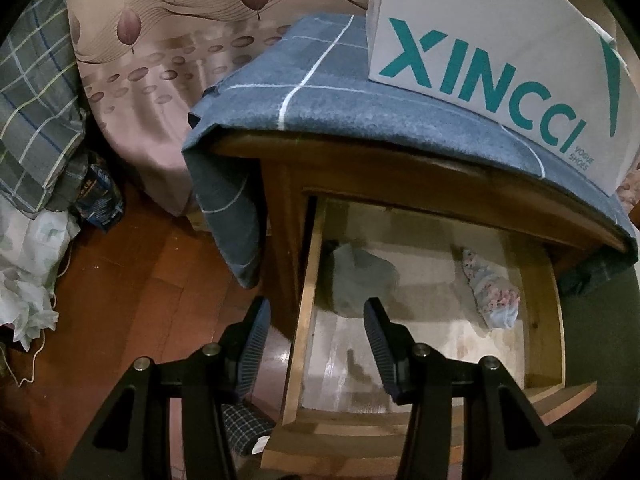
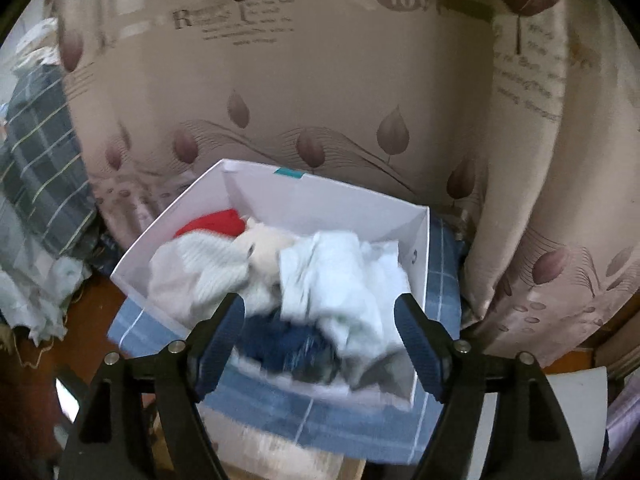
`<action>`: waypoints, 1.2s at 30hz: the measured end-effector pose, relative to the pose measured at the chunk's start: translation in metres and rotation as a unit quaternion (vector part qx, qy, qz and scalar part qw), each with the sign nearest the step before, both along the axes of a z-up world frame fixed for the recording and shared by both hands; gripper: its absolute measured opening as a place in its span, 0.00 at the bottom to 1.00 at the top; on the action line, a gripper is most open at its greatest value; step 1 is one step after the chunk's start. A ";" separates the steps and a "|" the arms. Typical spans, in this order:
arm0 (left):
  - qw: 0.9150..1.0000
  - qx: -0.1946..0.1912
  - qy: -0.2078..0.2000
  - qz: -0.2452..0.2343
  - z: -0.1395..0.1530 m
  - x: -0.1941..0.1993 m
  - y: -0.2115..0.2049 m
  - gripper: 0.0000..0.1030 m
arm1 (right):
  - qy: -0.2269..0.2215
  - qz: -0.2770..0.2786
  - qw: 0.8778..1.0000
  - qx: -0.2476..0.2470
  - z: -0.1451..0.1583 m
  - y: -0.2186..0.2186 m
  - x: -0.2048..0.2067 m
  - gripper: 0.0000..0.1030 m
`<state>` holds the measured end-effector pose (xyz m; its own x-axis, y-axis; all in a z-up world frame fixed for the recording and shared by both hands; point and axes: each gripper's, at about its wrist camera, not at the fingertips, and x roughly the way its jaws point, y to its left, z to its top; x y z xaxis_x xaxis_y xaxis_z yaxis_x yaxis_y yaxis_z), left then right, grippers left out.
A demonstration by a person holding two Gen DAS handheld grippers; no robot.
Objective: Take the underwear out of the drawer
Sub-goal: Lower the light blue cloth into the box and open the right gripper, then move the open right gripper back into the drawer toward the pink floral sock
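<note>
Fingers (image 1: pixel 256 332) of your left gripper (image 1: pixel 316 334) stand wide and empty above the open drawer (image 1: pixel 304 320). Grey underwear (image 1: pixel 362 280) lies just ahead inside it; your right gripper (image 2: pixel 320 332), also wide, hovers over the white box (image 2: pixel 280 196), farther off.

White box (image 1: pixel 500 32) reads "XINCCI VOGUE SHOES" in teal.

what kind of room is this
Most likely a bedroom, somewhat cluttered. An open wooden drawer holds small garments, a leaf-print curtain hangs behind, and plaid bedding is piled at the left. A white shoebox full of clothes sits on top of the cloth-covered cabinet.
</note>
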<state>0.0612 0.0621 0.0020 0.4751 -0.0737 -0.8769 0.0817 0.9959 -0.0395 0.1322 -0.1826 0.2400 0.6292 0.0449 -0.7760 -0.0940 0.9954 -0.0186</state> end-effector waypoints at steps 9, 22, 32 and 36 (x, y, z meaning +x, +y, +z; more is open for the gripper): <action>1.000 -0.010 0.001 0.025 0.002 0.000 0.011 0.48 | 0.052 0.068 0.996 -0.036 -0.059 0.023 -0.084 0.73; 0.999 0.004 0.007 0.033 -0.003 0.003 0.014 0.48 | 0.200 0.130 0.969 -0.065 -0.228 0.045 -0.074 0.71; 1.000 0.009 0.019 0.015 -0.009 0.008 0.005 0.48 | 0.220 0.188 0.950 -0.116 -0.300 0.053 -0.050 0.71; 0.999 0.009 0.033 0.013 -0.016 0.010 0.005 0.48 | 0.187 0.239 0.939 -0.163 -0.302 0.060 -0.054 0.71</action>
